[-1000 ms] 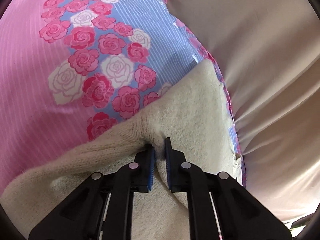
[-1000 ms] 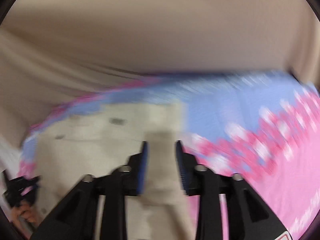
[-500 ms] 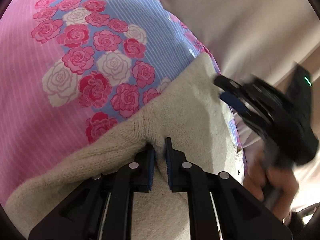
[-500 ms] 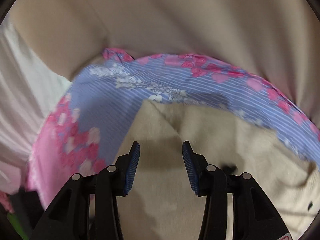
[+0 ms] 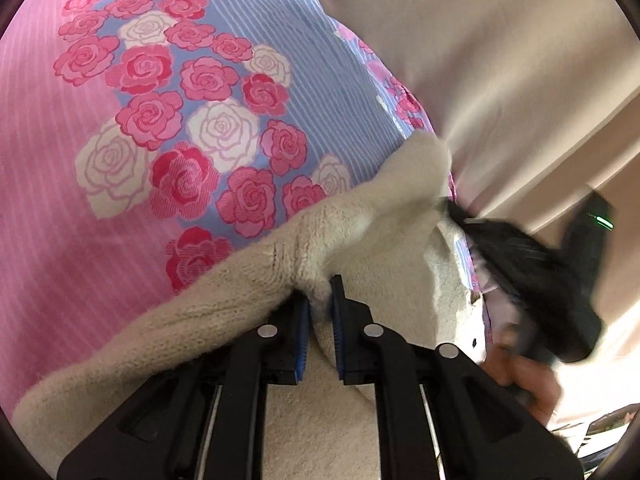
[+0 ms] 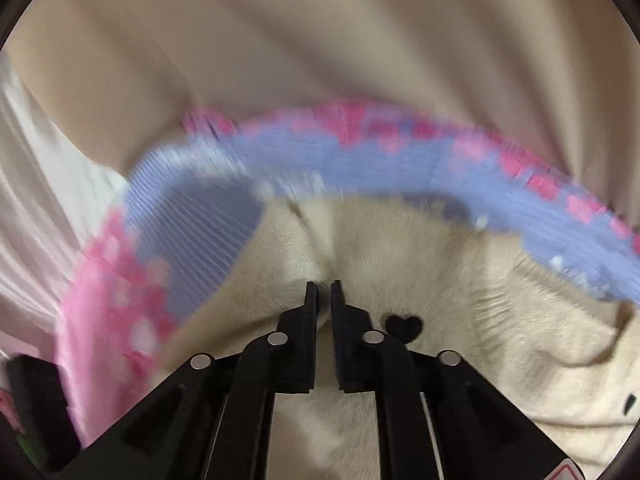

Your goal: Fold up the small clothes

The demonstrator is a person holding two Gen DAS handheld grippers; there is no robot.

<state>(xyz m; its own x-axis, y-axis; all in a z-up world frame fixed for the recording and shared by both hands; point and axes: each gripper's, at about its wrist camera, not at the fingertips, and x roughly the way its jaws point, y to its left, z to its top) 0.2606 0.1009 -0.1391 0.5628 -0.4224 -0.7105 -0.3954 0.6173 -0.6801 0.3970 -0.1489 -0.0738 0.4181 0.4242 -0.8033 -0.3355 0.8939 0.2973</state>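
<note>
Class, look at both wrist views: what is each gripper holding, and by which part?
Both hold the cream knitted sweater. The left gripper pinches a fold near a knit seam; the right gripper pinches a raised fold beside the black heart.

A floral sheet (image 5: 168, 128) covers the surface: pink stripes on one side, a blue striped band with pink and white roses along its edge. Beyond that edge lies beige cloth (image 5: 500, 60), creased in long folds. The right wrist view shows the sheet (image 6: 360, 168) blurred, with white fabric (image 6: 36, 184) at far left.
</note>
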